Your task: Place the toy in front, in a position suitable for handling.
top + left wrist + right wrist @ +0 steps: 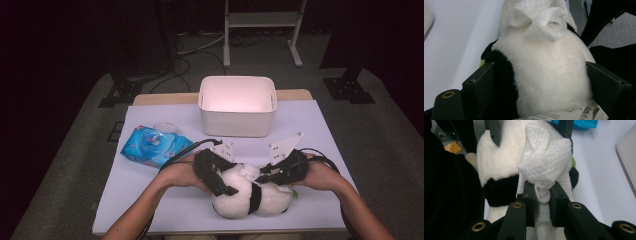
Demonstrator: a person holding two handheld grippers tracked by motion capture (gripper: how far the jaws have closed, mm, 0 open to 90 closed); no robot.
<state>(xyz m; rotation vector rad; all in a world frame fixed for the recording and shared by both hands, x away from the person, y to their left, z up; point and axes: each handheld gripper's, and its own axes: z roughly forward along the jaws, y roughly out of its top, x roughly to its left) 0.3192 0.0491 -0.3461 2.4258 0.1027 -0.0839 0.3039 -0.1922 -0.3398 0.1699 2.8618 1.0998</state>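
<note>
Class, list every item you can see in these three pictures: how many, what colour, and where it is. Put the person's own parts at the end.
Plush panda: one, white and black, near edge of the table, gripped between the left jaws.
Wet wipe: one, white, crumpled on the panda, pinched by the right jaws.
Wipes pack: one, blue, left of the table.
Bin: one, white, far middle.
Table: one, pale top.
Left gripper: one, black, around the panda.
Right gripper: one, black, on the wipe.
Forearms: two, from the bottom edge.
</note>
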